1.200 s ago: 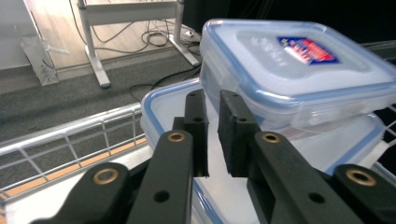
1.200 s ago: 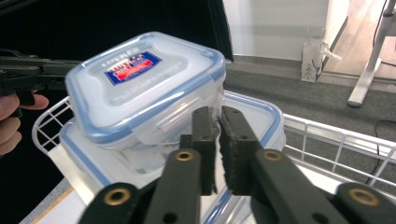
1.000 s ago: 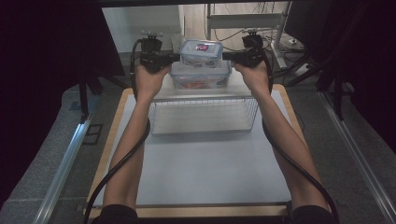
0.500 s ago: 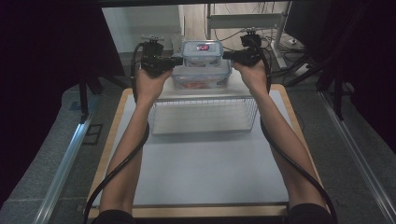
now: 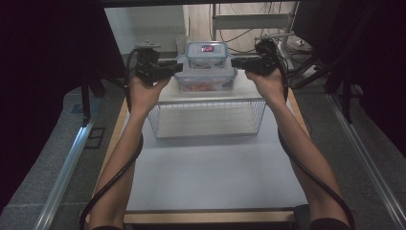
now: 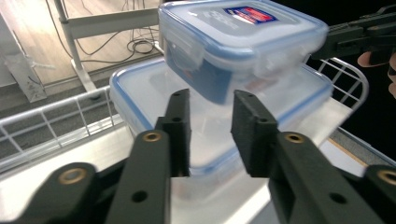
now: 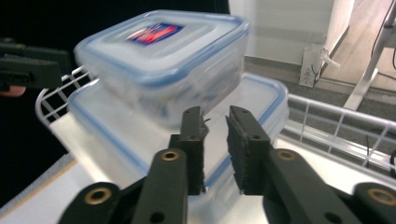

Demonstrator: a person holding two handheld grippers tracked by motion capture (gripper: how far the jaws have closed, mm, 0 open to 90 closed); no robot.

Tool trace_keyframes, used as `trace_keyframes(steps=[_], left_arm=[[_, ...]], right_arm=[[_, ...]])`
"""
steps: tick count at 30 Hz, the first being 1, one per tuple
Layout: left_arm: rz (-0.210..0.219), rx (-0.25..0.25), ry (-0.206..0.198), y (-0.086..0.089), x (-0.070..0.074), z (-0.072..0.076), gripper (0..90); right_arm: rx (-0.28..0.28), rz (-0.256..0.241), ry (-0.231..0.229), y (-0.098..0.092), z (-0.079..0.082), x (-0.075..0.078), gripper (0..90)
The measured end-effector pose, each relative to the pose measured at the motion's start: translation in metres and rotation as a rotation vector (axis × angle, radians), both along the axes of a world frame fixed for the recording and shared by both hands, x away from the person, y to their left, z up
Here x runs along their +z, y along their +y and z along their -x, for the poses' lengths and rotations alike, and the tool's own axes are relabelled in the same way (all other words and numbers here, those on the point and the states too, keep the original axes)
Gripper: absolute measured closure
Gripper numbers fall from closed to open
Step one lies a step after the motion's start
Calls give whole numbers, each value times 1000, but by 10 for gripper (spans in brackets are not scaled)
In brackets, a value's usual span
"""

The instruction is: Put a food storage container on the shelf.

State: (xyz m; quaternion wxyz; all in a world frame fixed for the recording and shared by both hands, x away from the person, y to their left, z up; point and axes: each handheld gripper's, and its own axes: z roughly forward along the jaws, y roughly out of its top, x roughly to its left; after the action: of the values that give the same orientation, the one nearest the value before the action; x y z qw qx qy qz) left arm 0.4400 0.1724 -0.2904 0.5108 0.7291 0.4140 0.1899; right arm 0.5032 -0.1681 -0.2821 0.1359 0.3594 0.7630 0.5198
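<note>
While the small box [image 5: 207, 51] sits on the big box [image 5: 206, 76], I flank them. My left gripper [image 6: 211, 135] and right gripper [image 7: 215, 144] gape slightly, pinching nothing.

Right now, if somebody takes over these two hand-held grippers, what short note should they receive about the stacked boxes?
Left gripper: jaws parted, nothing seen between them, at the stack's left side.
Right gripper: jaws parted too, at the stack's right side.
Things: the small clear plastic box with a blue-rimmed lid sits on the large clear plastic box with a blue-rimmed lid. Both rest on top of the white wire basket.
Done: boxes stacked.
Left: probably gripping the stack from both sides. Whether the jaws touch a box cannot be told.
</note>
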Motion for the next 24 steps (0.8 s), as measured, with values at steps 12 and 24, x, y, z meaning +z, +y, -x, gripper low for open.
trace_keyframes(steps=[12,24], left_arm=[[-26,-14,-12,11,-31,39,423],[-56,-33,-43,10,-64,77,278]], right_arm=[[84,68,-55,-9,50,-24,518],[153,124,-59,-7,89,-56,395]])
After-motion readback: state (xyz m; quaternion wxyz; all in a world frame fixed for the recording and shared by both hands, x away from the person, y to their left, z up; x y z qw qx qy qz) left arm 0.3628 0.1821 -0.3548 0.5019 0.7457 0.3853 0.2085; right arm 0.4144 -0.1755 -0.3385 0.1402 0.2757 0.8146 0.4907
